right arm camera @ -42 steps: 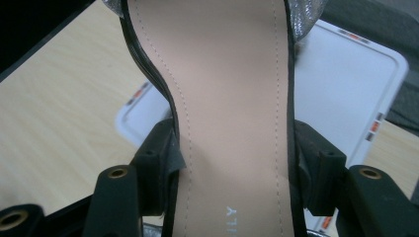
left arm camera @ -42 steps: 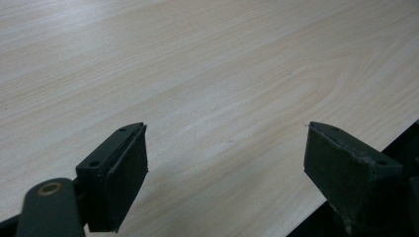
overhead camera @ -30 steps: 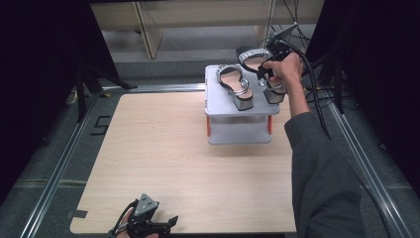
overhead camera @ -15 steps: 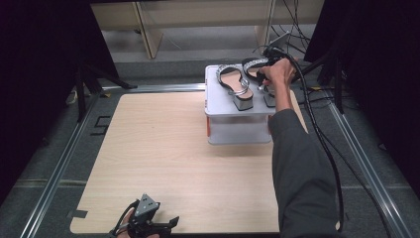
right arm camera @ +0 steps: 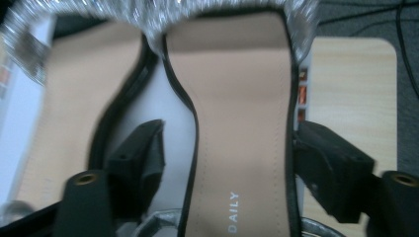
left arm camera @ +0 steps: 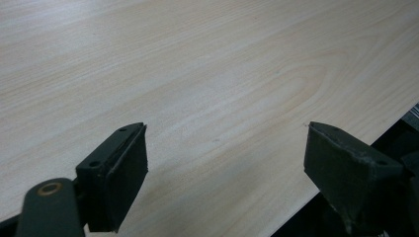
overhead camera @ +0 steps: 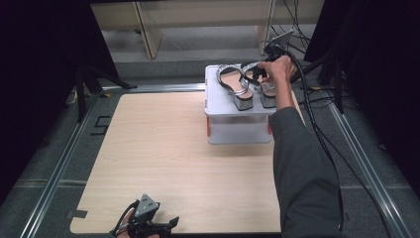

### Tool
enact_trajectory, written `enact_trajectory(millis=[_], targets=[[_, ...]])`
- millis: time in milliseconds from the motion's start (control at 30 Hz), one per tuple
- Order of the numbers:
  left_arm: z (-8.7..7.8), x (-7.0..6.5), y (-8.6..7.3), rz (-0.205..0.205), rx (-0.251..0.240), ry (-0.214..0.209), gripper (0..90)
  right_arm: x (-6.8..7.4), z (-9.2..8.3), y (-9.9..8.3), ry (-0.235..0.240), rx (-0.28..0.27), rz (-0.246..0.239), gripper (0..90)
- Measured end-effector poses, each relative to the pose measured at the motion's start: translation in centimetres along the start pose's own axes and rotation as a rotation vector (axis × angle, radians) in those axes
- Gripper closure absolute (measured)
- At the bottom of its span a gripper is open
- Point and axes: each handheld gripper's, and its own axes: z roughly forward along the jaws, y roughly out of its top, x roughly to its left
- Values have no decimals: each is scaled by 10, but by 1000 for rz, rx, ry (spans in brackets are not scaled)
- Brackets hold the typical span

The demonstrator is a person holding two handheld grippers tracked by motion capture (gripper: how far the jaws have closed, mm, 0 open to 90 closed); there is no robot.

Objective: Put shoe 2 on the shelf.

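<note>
A sandal (right arm camera: 242,123) sits between the pads of the right gripper (right arm camera: 230,163), whose jaws have just been opening to free it beside its twin (overhead camera: 233,84) atop a grey box (overhead camera: 237,124). The left gripper (left arm camera: 227,163) rests open over the desk (overhead camera: 173,163), idle.

High view: table (overhead camera: 163,163) evenly lit from above, bright centre; frame edges left & right go near black. Soft shadow under the box (overhead camera: 237,134), lower side. No glare.

Left gripper view: sharp on the wood, mild sheen upper centre; jaws at bottom soft, close to lens.

Right gripper view: motion blur overall, worst at top w/ the glitter strap (right arm camera: 148,15) smeared; sandal (right arm camera: 237,123) insole fairly legible, left side washed out.
</note>
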Motion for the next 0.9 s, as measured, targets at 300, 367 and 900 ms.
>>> enact_trajectory(millis=[300,367,900], targets=[[-1,0,-1,-1,6,7,165,-20,-50,0,94,-120,-55,302],[-2,-2,-1,-29,7,-2,165,-28,-59,-2,101,-133,-59,297],[0,1,-1,-39,14,8,165,-115,-48,-47,83,-97,-50,278]])
